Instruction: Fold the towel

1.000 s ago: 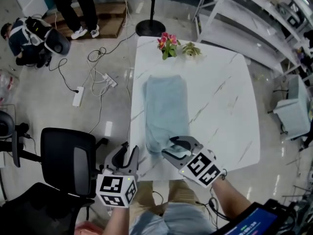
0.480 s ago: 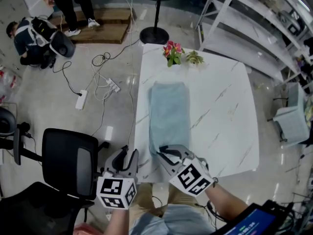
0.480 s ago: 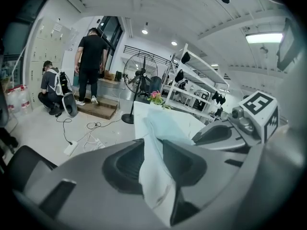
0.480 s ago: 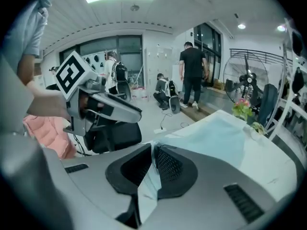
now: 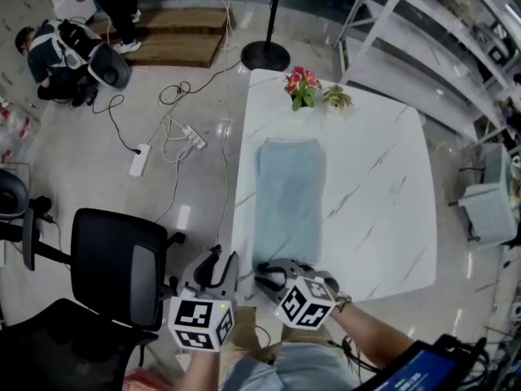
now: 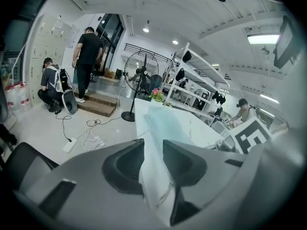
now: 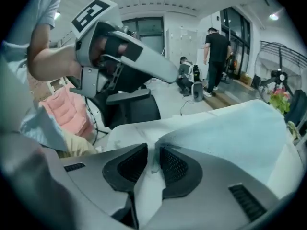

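Observation:
A light blue towel lies folded into a long strip on the white marble table, running from near me to the far side. My right gripper is down at the towel's near left corner. In the right gripper view its jaws have just been opening; they stand narrowly apart with a thin flap of the towel between them, close to one pad. My left gripper hovers off the table's near left corner. Its jaws are apart, and only the table edge and the towel beyond show through the gap.
Two small flower pots stand at the table's far edge. A black office chair is close on my left. Cables and a power strip lie on the floor, a fan stand is beyond the table, and white shelving stands at the right.
My right gripper has slid left and down along the towel's near end to its near left corner, rolling as it went. The left gripper has stayed put.

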`<control>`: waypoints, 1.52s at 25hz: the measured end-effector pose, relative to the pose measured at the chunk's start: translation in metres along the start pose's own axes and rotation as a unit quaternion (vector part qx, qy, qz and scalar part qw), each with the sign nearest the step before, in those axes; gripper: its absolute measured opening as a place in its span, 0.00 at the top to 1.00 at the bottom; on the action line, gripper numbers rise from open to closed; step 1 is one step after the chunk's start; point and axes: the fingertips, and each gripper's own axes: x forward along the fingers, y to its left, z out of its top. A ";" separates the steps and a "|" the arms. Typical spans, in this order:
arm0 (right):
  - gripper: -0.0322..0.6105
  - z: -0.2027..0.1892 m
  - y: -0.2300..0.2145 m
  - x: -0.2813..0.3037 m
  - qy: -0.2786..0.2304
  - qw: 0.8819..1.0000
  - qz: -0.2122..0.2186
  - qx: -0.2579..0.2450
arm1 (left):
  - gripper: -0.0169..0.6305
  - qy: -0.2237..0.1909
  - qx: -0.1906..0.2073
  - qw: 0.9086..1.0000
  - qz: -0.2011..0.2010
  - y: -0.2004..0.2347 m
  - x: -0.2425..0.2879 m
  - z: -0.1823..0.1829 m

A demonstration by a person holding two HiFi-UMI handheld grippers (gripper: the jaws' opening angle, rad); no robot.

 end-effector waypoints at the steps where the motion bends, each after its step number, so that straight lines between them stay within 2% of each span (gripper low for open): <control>1: 0.77 0.004 0.006 -0.004 -0.002 1.000 0.020 -0.002 | 0.78 0.001 -0.001 1.000 -0.003 -0.002 0.003 0.000; 2: 0.68 0.010 0.010 -0.013 -0.012 0.999 0.037 0.003 | 0.78 0.001 -0.001 1.000 -0.006 -0.005 0.006 0.001; 5: 0.68 0.035 0.004 -0.056 -0.080 0.994 0.066 0.042 | 0.78 -0.003 0.001 1.000 -0.016 -0.015 0.015 0.007; 7: 0.71 0.050 -0.019 -0.089 -0.129 0.988 0.065 0.058 | 0.78 0.000 0.007 1.000 -0.022 -0.024 0.020 0.008; 10: 0.72 0.063 -0.086 -0.122 -0.164 0.983 0.003 0.077 | 0.78 0.012 0.018 0.999 -0.023 -0.037 0.030 -0.001; 13: 0.72 0.073 -0.165 -0.131 -0.162 0.982 -0.082 0.054 | 0.78 0.031 0.019 0.999 -0.006 -0.039 0.037 -0.019; 15: 0.72 0.081 -0.212 -0.125 -0.159 0.979 -0.120 0.036 | 0.77 0.045 0.011 0.999 0.006 -0.039 0.041 -0.033; 17: 0.73 0.087 -0.251 -0.111 -0.150 0.979 -0.136 0.019 | 0.77 0.063 0.005 0.998 0.015 -0.040 0.046 -0.047; 20: 0.74 0.085 -0.286 -0.076 -0.121 0.984 -0.128 0.000 | 0.78 0.083 -0.003 0.996 0.023 -0.042 0.052 -0.064; 25: 0.73 0.075 -0.304 -0.027 -0.069 0.993 -0.091 -0.029 | 0.80 0.094 -0.001 0.995 0.029 -0.042 0.058 -0.069; 26: 0.77 0.071 -0.304 -0.020 -0.053 0.994 -0.087 -0.040 | 0.80 0.096 -0.001 0.995 0.030 -0.041 0.059 -0.069; 27: 0.87 0.068 -0.304 -0.016 -0.042 0.994 -0.085 -0.052 | 0.80 0.097 -0.002 0.995 0.030 -0.040 0.059 -0.070; 28: 0.87 0.068 -0.303 -0.015 -0.040 0.994 -0.085 -0.062 | 0.81 0.098 -0.003 0.995 0.031 -0.040 0.059 -0.070; 34: 0.88 0.116 -0.293 -0.050 -0.135 0.981 -0.103 -0.094 | 0.81 0.096 -0.004 0.995 0.030 -0.044 0.056 -0.069; 38: 0.88 0.113 -0.298 -0.028 -0.119 0.982 -0.099 -0.105 | 0.82 0.096 -0.006 0.995 0.032 -0.049 0.053 -0.071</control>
